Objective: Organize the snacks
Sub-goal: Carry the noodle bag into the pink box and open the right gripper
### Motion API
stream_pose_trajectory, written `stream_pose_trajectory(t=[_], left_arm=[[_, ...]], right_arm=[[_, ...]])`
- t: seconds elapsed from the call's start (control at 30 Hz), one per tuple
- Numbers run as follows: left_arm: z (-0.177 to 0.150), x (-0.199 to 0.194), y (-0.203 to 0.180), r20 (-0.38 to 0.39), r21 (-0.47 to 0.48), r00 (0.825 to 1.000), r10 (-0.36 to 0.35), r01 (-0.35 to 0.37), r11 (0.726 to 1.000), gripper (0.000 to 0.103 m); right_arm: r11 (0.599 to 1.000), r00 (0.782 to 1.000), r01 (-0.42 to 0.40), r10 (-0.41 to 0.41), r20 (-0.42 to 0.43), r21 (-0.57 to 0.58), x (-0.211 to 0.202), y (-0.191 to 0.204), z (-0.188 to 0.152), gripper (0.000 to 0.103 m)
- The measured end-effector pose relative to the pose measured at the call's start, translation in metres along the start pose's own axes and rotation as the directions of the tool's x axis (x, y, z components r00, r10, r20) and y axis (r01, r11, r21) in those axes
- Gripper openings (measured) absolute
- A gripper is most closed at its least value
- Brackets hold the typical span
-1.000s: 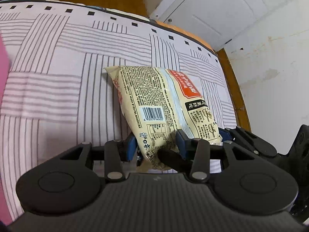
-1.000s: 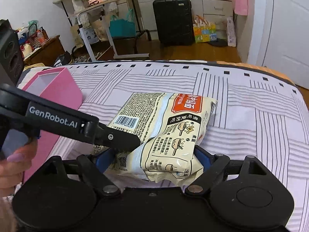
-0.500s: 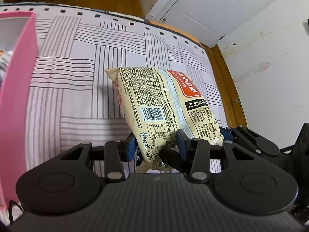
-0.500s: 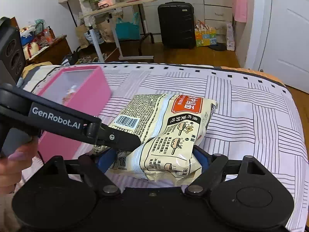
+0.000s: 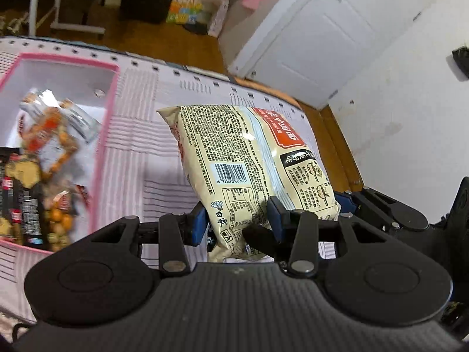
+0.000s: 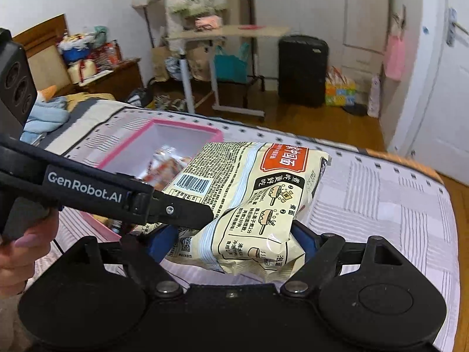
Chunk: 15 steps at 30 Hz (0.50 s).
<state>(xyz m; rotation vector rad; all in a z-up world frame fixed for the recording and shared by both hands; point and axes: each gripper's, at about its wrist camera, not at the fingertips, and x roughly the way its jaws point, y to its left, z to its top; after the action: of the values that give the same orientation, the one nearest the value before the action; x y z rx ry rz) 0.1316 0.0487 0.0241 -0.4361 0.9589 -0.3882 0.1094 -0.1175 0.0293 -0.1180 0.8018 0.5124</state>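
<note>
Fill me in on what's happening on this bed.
A person is tidying snacks with a handheld claw in each hand. Both the left claw and the right claw are clamped on the near end of one cream noodle packet, which is held up off the striped bedspread. To the left sits an open pink box with several snack packs already inside. The packet is not in the box yet.

A lived-in home bedroom: a bed [image 6: 381, 193] under a striped sheet, a black suitcase [image 6: 303, 70] on the wooden floor [image 6: 322, 123], and white wardrobe doors [image 6: 366, 14].
</note>
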Motion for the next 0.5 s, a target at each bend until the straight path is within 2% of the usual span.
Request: stream_pose_trajectory(t=[0.23, 0.5], left_arm=[[0.004, -0.038, 0.036, 0.083, -0.055, 0.996, 0.044, -0.039, 0.998, 0.041], [0.023, -0.05, 0.098, 0.147, -0.152, 0.979, 0.138, -0.116, 0.982, 0.041]], right_arm=[[0.993, 0.998, -0.066, 0.068, 0.014, -0.098, 0.016, 0.037, 0.028, 0.086], [0.969, 0.983, -0.18, 0.183, 0.0, -0.172, 0.073, 0.068, 0.061, 0.086]])
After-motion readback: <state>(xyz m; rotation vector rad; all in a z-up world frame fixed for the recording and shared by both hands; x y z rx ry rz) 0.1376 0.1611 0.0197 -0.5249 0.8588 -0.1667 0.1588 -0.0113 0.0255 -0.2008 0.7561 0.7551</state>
